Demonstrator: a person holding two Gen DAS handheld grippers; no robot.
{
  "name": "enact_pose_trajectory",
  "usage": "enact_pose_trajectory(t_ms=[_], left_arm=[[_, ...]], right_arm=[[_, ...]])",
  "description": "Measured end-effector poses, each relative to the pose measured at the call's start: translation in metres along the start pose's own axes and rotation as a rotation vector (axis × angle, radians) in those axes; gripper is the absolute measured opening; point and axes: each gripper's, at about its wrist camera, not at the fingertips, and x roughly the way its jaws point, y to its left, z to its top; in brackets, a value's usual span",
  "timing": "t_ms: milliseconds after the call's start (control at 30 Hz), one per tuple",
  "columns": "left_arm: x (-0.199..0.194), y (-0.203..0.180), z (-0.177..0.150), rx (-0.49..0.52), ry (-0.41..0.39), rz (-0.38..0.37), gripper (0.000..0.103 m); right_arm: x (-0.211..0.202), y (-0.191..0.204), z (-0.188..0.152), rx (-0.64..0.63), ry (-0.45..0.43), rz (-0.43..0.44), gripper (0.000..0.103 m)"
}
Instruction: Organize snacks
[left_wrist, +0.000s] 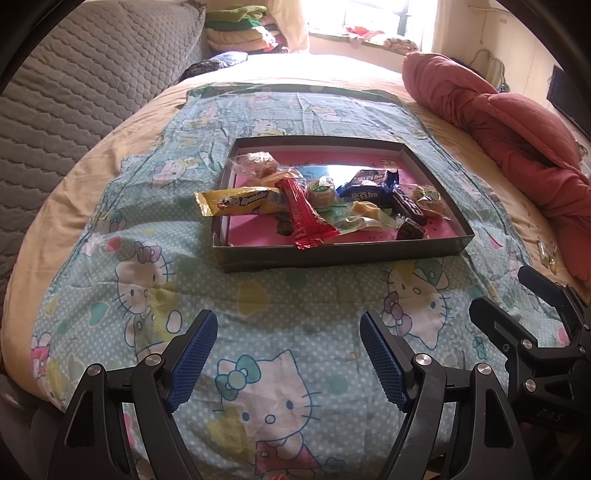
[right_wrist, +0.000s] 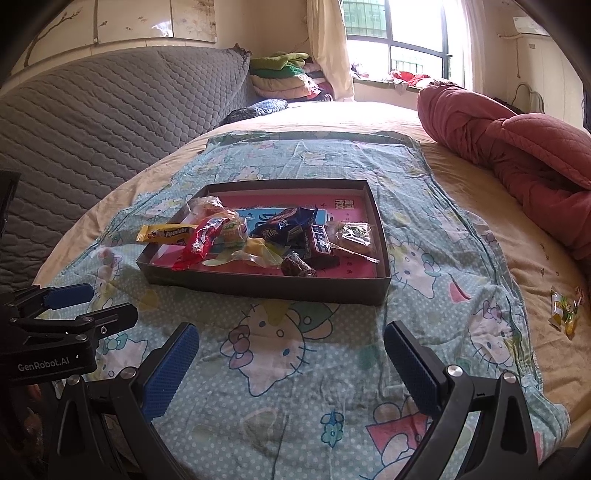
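Dark cardboard tray (right_wrist: 258, 286) with a pink floor, set on a cat-print cloth (right_wrist: 314, 369) spread over the bed (right_wrist: 480, 177); most snacks lie heaped inside it. Visible in the heap: a yellow bar (left_wrist: 240, 201) overhanging the tray's left wall, a red wrapper (left_wrist: 304, 212) reaching the near wall, a blue packet (left_wrist: 367, 184), a dark bar (right_wrist: 323, 242) and several clear-wrapped sweets. One stray sweet (right_wrist: 565, 308) lies on the bare bedsheet off the cloth, well apart from the tray to its right. Left tool (left_wrist: 288, 354) and right tool (right_wrist: 291, 365) both hover over the cloth near the tray's near side, fingers spread apart, nothing between them. Judged progress: gathering is nearly complete, the stray sweet being the only item seen outside; the pile itself is unsorted, so collecting that piece and perhaps tidying the overhanging bar appear to remain.
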Motion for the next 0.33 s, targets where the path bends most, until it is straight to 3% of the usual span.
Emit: enact_pose_trajectory(t_ms=[133,333], left_arm=[[0.002,-0.002,-0.001,0.019,0.003,-0.012,0.081],[0.010,0.007,0.006,0.046,-0.059,-0.033,0.081]], right_arm=[[0.000,-0.001,0.000,0.000,0.006,-0.003,0.101],[0.008,-0.006,0.002,0.001,0.025,0.006,0.101]])
